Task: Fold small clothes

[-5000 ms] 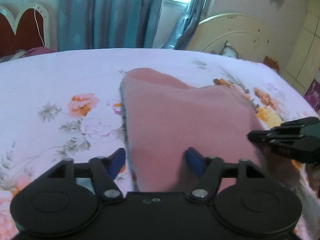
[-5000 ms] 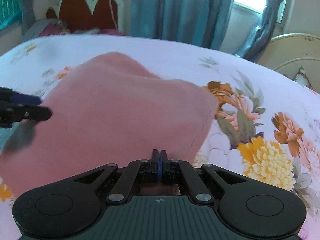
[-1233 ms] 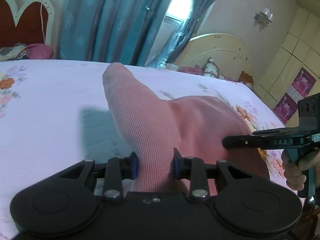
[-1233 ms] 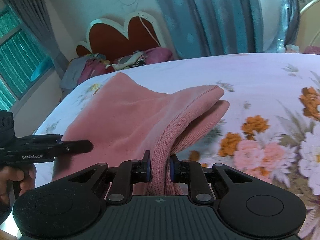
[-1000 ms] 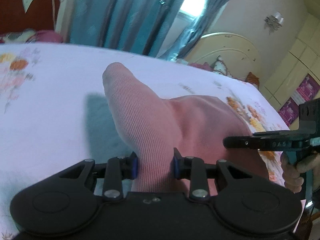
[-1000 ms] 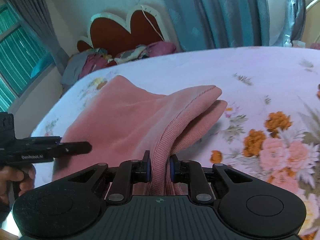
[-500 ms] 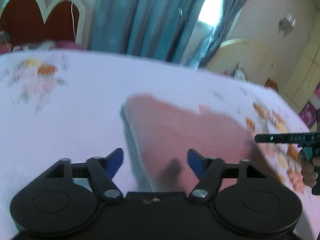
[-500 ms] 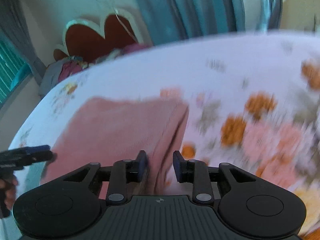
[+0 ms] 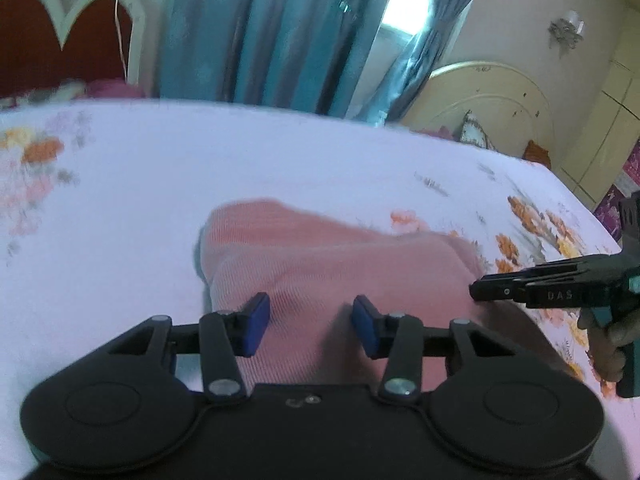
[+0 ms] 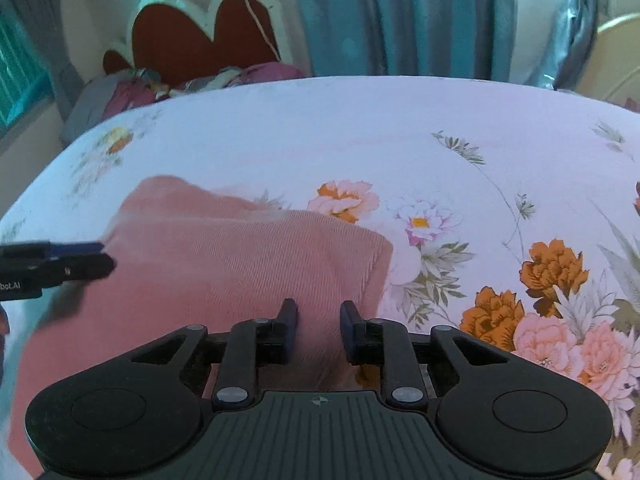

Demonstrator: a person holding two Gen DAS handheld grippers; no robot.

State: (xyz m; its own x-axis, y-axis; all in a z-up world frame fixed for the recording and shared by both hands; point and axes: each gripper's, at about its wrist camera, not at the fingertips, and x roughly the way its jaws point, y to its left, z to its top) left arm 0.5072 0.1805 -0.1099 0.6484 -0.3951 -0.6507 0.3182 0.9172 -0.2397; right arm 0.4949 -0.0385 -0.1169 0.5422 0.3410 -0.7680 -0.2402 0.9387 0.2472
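A pink ribbed garment [image 9: 340, 264] lies folded flat on the floral bedsheet [image 9: 120, 200]; it also shows in the right wrist view [image 10: 240, 264]. My left gripper [image 9: 310, 322] is open over the garment's near left edge, holding nothing. My right gripper [image 10: 318, 330] is open over the garment's near right corner, holding nothing. Each gripper shows in the other's view, the right one [image 9: 532, 284] at the right edge and the left one [image 10: 56, 266] at the left edge.
The bedsheet [image 10: 440, 152] spreads far and right of the garment. A red heart-shaped headboard [image 10: 208, 36] with a heap of clothes [image 10: 180, 84] stands at the back left. Blue curtains [image 9: 272, 32] and a cream headboard [image 9: 492, 108] are behind the bed.
Both grippers let go of the pink garment, which dropped from a lifted fold to lie flat on the bed. Both jaws opened and the grippers drew back slightly.
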